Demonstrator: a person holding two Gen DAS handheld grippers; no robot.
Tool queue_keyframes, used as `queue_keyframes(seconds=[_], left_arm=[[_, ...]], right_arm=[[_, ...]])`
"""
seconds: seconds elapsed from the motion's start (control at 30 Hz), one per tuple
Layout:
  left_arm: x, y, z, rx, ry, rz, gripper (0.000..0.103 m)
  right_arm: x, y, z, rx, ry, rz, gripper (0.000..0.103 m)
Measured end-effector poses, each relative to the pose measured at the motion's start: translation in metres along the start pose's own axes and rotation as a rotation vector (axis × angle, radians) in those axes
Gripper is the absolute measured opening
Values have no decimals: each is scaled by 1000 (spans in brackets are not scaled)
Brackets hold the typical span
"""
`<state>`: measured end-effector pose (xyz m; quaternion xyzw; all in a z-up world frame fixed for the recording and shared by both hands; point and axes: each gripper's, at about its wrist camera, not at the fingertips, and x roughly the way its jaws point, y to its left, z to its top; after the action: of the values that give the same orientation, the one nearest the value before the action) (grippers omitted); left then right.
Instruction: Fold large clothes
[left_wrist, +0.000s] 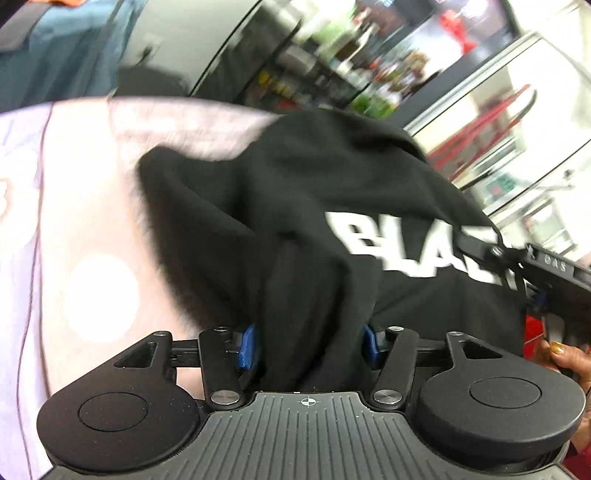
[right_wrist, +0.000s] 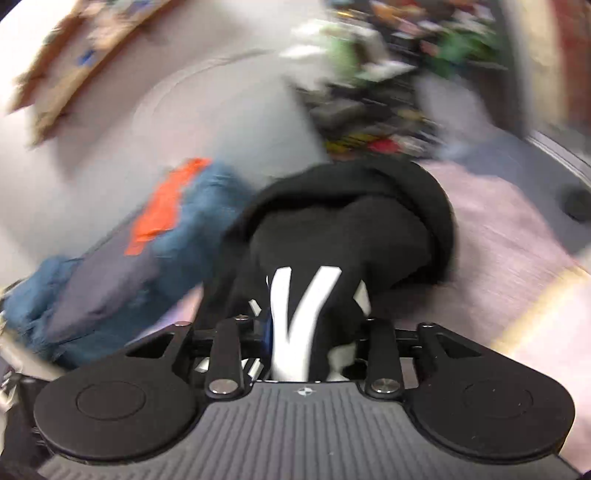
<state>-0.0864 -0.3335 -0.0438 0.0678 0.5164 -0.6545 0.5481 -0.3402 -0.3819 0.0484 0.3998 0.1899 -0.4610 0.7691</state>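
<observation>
Bright, even light; heavy motion blur throughout; fisheye bending at edges

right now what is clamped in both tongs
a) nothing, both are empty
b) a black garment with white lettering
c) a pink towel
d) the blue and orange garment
b: the left tongs have a fold of the black garment bunched between their blue pads, and the right tongs pinch the same black cloth where a white letter shows; the blue and orange garment lies apart, to one side.
</observation>
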Motion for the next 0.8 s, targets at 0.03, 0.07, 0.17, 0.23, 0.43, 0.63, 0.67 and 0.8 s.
queue_keyframes(seconds=[0.03, 0.07, 0.17, 0.23, 0.43, 0.63, 0.67, 0.8], left_arm=[[3, 3, -5, 19, 27, 58, 103], [8, 5, -9, 41, 59, 102, 103], [11, 29, -13, 13, 111, 135, 103], [15, 36, -18, -15, 124, 142, 103], [4, 22, -44, 101, 133, 221, 103], [7, 15, -52, 181, 177, 327, 103], [5, 9, -53, 210, 181, 350, 103], [-12, -10, -64, 326, 203, 463, 103]], right_arm=[[1, -16, -7, 35, 14, -33, 53], [5, -31, -14, 61, 44, -54, 60], [1, -45, -33, 80, 59, -101, 77], [-11, -41, -40, 68, 30, -93, 77], [-12, -28, -62, -95, 107, -191, 92], [-12, -29, -100, -130, 211, -247, 100], [-14, -28, -109, -137, 231, -253, 101], [-24, -38, -132, -91, 296, -264, 102]])
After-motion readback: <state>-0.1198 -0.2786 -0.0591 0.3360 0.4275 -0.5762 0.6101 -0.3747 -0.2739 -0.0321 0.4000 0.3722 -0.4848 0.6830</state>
